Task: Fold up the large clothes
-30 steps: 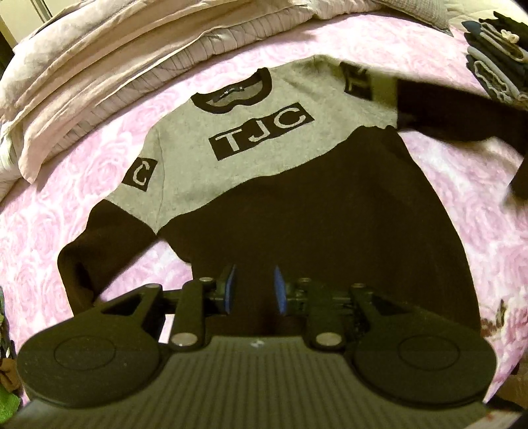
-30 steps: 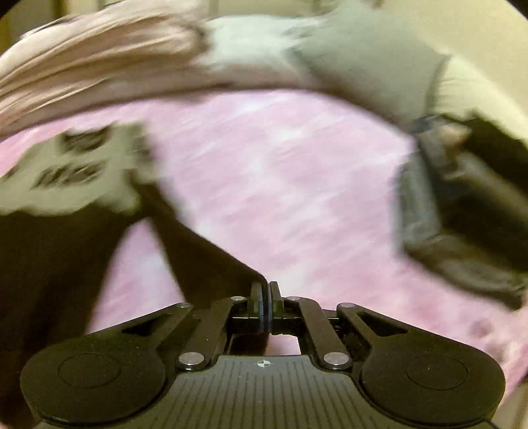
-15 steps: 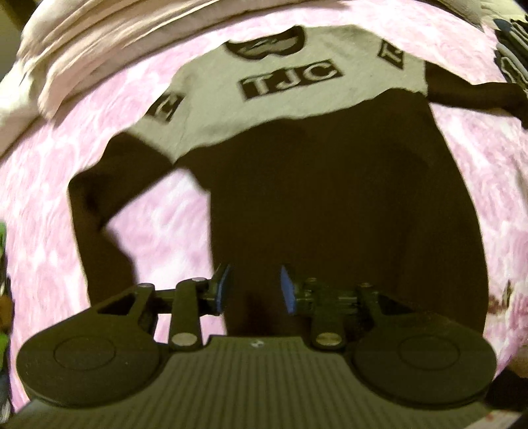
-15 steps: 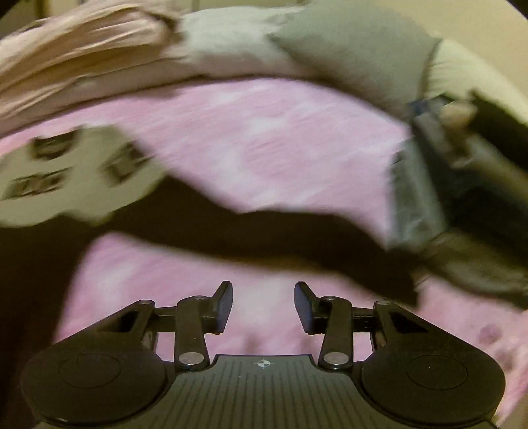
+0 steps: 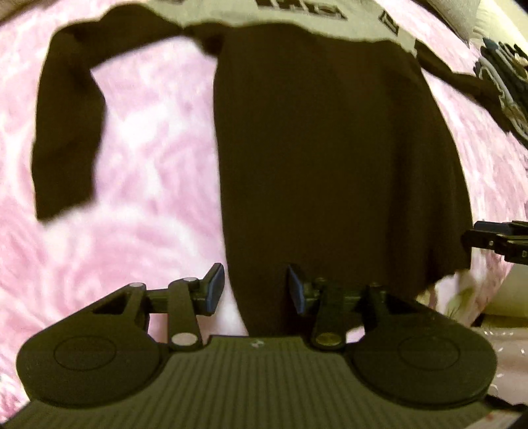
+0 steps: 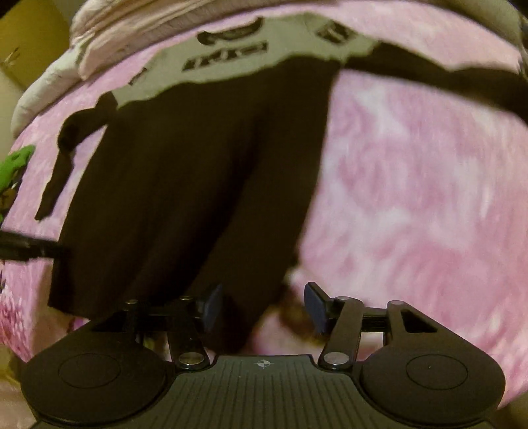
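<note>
A black and grey sweater [image 5: 330, 148] lies flat, front up, on a pink floral bedspread [image 5: 148, 184]. Its grey chest panel [image 6: 237, 62] with black lettering points away from me. One sleeve [image 5: 66, 125] bends down at the left, the other [image 6: 429, 79] stretches out to the right. My left gripper [image 5: 254, 290] is open at the hem's left corner, with the hem edge between its blue pads. My right gripper [image 6: 260, 305] is open at the hem's right corner [image 6: 244, 297], fabric between its fingers. Each gripper shows at the edge of the other's view.
Folded pale bedding [image 6: 132, 26] is piled beyond the sweater's collar. A stack of dark folded clothes [image 5: 505, 82] sits at the far right of the bed. A green object [image 6: 15, 165] lies at the bed's left side. The bed edge [image 5: 501, 297] drops away near the right corner.
Both grippers have dropped down to the sweater's hem. The right gripper let go of the right sleeve, which now lies stretched out, and moved to the hem's right corner.
</note>
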`<state>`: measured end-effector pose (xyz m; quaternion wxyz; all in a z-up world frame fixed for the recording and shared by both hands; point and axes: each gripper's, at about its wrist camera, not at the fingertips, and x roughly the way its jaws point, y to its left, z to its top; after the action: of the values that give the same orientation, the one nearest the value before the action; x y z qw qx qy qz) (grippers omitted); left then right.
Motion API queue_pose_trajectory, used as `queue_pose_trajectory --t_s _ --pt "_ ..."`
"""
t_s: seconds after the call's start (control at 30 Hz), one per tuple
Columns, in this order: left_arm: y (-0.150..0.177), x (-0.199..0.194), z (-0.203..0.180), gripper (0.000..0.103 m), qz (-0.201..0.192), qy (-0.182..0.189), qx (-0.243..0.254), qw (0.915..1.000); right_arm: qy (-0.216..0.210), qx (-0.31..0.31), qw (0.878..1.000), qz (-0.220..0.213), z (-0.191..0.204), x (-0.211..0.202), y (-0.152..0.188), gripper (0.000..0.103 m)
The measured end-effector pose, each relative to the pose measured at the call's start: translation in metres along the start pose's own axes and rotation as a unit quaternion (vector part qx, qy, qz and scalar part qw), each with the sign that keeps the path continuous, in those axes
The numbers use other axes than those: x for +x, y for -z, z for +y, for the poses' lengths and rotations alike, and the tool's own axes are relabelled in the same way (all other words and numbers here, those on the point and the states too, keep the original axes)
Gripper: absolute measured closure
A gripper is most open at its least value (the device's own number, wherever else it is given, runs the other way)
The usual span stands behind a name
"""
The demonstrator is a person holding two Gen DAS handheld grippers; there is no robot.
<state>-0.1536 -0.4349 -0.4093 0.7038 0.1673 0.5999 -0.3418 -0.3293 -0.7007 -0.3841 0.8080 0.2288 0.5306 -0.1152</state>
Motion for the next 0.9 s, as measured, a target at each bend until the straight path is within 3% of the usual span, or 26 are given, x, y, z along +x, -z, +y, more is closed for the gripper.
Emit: queue_pose_trajectory --t_s 0.17,0.23,0.27,0.3,0.43,0.5,0.63,0.77,0.9 --pt "0.015 -0.001 0.001 0.067 -0.015 0.015 0.000 0.9998 0.009 0.038 0.999 -0.007 0.002 0.006 0.015 0.051" --pt "0.016 -0.001 0.000 0.081 -0.018 0.015 0.001 0.9997 0.007 0.047 0.999 -0.010 0.000 0.003 0.014 0.070" --pt "0.016 -0.003 -0.001 0.095 -0.019 0.018 0.003 0.9997 0.006 0.045 0.999 -0.007 -0.001 0.002 0.012 0.098" --pt "0.017 -0.006 -0.002 0.096 -0.022 0.018 0.006 0.9996 -0.001 0.042 0.999 -0.001 -0.002 0.003 0.009 0.102" --pt "0.024 -0.040 -0.005 0.097 -0.040 -0.004 0.031 0.9987 0.019 0.014 1.000 0.009 -0.007 -0.026 -0.009 0.103" --pt "0.030 -0.064 -0.001 0.100 -0.037 -0.012 0.014 0.9991 0.042 -0.007 0.999 0.009 -0.017 -0.054 -0.013 0.103" --pt "0.047 -0.073 -0.015 0.099 -0.028 -0.001 0.004 0.9996 0.077 -0.029 0.996 0.018 -0.048 -0.094 -0.007 0.103" --pt "0.059 -0.041 -0.032 0.100 -0.006 -0.002 0.006 1.0000 0.096 -0.047 0.993 0.051 -0.059 -0.070 0.003 0.103" --pt "0.063 -0.033 -0.029 0.094 0.019 -0.029 -0.004 0.9994 0.118 -0.052 0.989 0.074 -0.071 -0.049 0.010 0.102"
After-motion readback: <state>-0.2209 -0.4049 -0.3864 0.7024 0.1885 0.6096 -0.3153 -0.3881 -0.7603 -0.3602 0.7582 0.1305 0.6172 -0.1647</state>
